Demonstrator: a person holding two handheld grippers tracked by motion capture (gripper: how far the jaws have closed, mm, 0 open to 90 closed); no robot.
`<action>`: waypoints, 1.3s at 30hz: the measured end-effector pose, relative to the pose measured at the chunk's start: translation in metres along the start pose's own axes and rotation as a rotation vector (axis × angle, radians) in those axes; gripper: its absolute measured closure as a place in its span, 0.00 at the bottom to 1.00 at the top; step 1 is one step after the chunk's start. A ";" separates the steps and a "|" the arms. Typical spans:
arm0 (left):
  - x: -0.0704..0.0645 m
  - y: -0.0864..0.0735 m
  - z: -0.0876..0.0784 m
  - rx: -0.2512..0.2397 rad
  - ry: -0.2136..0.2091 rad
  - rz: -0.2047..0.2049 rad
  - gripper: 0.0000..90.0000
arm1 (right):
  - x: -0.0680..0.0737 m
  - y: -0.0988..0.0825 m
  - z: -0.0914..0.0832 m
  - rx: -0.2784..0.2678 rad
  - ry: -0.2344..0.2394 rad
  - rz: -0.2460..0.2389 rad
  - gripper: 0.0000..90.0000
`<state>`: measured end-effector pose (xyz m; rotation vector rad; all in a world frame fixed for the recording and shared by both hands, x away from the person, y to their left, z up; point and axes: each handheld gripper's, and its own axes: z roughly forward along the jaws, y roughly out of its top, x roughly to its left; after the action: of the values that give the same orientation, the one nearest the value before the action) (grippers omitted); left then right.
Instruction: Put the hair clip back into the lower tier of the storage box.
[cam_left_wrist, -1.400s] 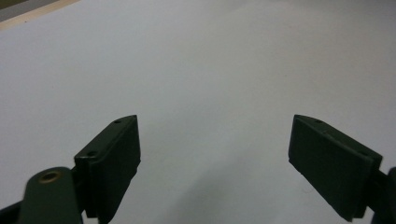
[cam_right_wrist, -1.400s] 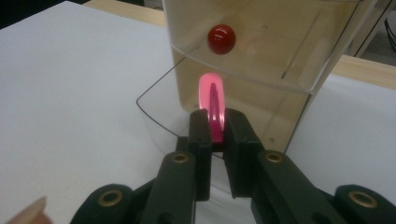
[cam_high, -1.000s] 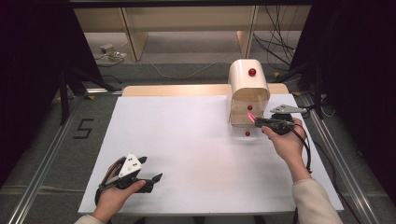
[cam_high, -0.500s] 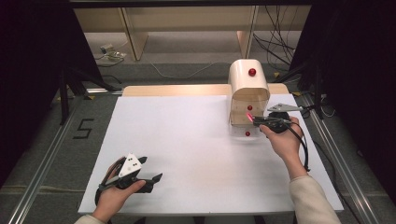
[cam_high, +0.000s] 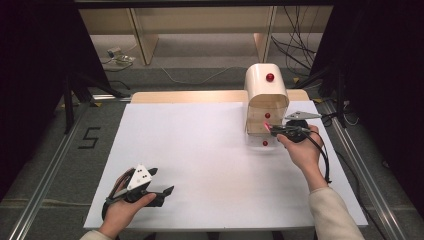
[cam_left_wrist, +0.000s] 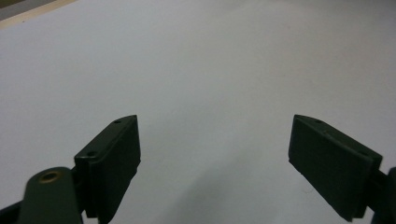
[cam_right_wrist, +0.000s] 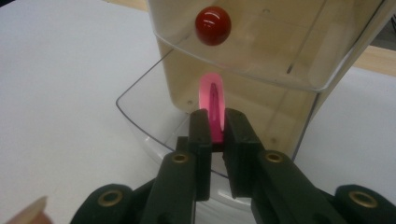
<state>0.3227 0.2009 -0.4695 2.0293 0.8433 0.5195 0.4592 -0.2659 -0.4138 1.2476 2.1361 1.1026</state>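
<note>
Barely anything has moved since a second ago: the right gripper (cam_high: 272, 129) stays at the open front of the cream bread box (cam_high: 267, 85), its hand only slightly shifted. Its 2 fingers (cam_right_wrist: 201, 130) are clenched on a thin pink disc (cam_right_wrist: 212, 100), held upright on edge just inside the box's clear raised lid (cam_right_wrist: 261, 51) with its red knob (cam_right_wrist: 213, 25). The left gripper (cam_high: 159, 184) rests low at the near left of the white desk (cam_high: 200, 150), fingers (cam_left_wrist: 112, 158) released wide over bare surface
</note>
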 end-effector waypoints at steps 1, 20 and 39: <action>0.000 0.000 0.000 0.000 -0.001 0.000 0.19 | 0.000 0.000 0.000 0.007 -0.001 0.005 0.92; -0.001 0.000 0.000 0.000 -0.001 0.001 0.19 | 0.000 -0.001 0.003 -0.007 -0.011 0.033 0.75; -0.002 0.000 0.000 0.003 0.001 0.001 0.18 | 0.016 0.001 -0.023 -0.071 -0.003 -0.011 0.48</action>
<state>0.3219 0.1996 -0.4697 2.0324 0.8433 0.5200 0.4353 -0.2617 -0.3992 1.2038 2.0801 1.1604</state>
